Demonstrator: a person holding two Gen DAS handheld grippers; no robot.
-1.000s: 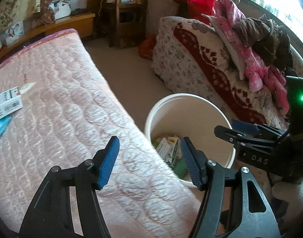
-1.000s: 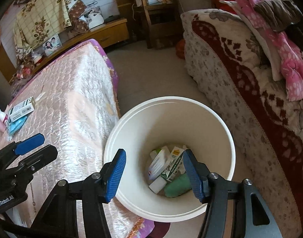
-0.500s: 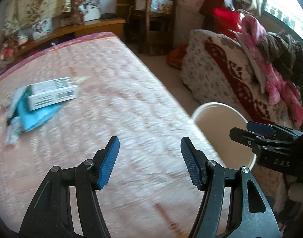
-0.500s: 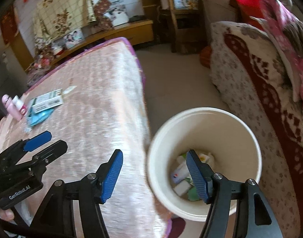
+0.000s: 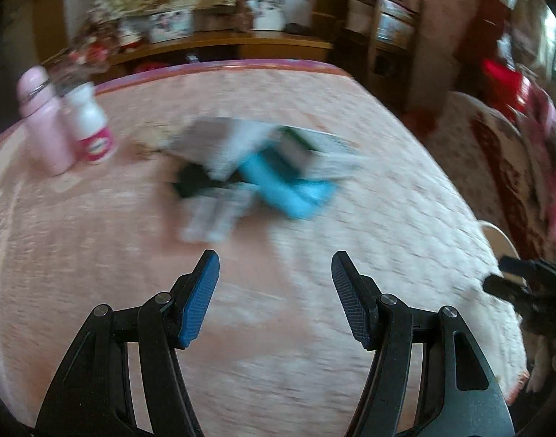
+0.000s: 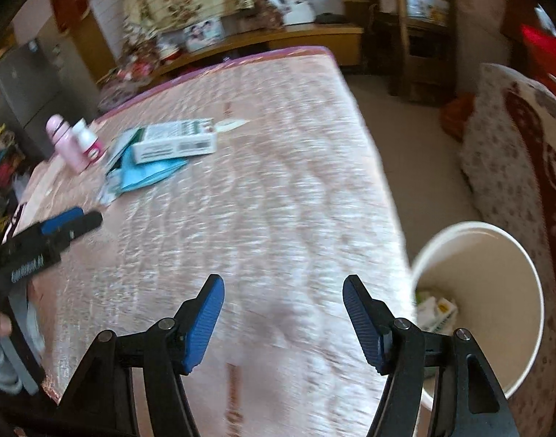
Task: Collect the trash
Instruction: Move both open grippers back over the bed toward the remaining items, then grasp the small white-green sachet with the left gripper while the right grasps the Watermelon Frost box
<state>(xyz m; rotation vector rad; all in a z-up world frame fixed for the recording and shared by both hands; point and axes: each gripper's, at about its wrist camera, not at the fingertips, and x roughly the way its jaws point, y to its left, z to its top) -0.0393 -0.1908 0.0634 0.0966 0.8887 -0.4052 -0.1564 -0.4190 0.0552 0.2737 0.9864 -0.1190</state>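
Both grippers hang over the pink quilted mattress (image 6: 278,200), tilted down toward its surface. The left gripper (image 5: 275,273) has its blue-padded fingers spread wide with nothing between them, and it points toward the far-left part of the mattress, where the trash lies. The left wrist view is badly smeared there, so only a light blue wrapper (image 5: 292,189) and pale shapes around it can be made out. The right wrist view shows the same pile more clearly: a white and green carton (image 6: 174,142) lies flat on top of the light blue wrapper (image 6: 150,174), with some thinner papers poking out beneath on the left. Just beyond the pile, nearer the mattress's left edge, a pink bottle (image 6: 65,144) and a white bottle with a pink label (image 6: 88,140) stand upright side by side, touching or nearly so. The right gripper (image 6: 283,313) is also wide open and empty, hovering above the near-right corner of the mattress. Beside that corner, on the floor, stands the white bucket (image 6: 496,247), with a few cartons visible at its bottom. The left gripper shows at the left edge of the right wrist view, well apart from the right one.
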